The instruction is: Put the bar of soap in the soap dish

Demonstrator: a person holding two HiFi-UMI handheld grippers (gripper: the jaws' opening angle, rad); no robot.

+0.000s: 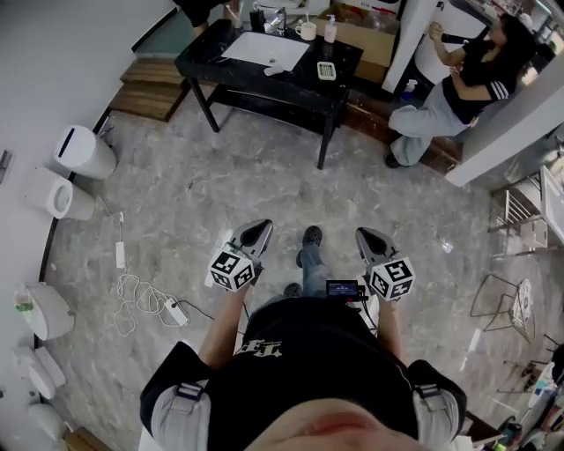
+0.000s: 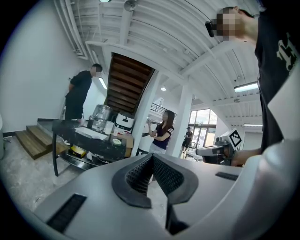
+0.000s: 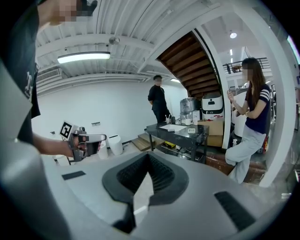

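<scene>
Far ahead, a black table [image 1: 339, 88] carries a small ridged soap dish [image 1: 327, 70] near its right end. A small white bar, probably the soap [image 1: 274, 69], lies left of the dish beside a white basin [image 1: 264, 48]. The dish [image 3: 191, 130] and bar [image 3: 171, 130] are tiny in the right gripper view. In the left gripper view the dish [image 2: 116, 141] is only just visible. My left gripper [image 1: 258, 227] and right gripper [image 1: 368, 235] are held side by side over the marble floor, well short of the table. Both are shut and hold nothing.
A cup [image 1: 306, 31] and a bottle [image 1: 330, 28] stand at the table's back. One person [image 1: 458, 88] stands right of the table, another [image 1: 198, 11] behind its left end. Toilets [image 1: 84, 151] line the left wall. A power strip and cable [image 1: 145, 299] lie on the floor; wire racks [image 1: 511, 299] stand right.
</scene>
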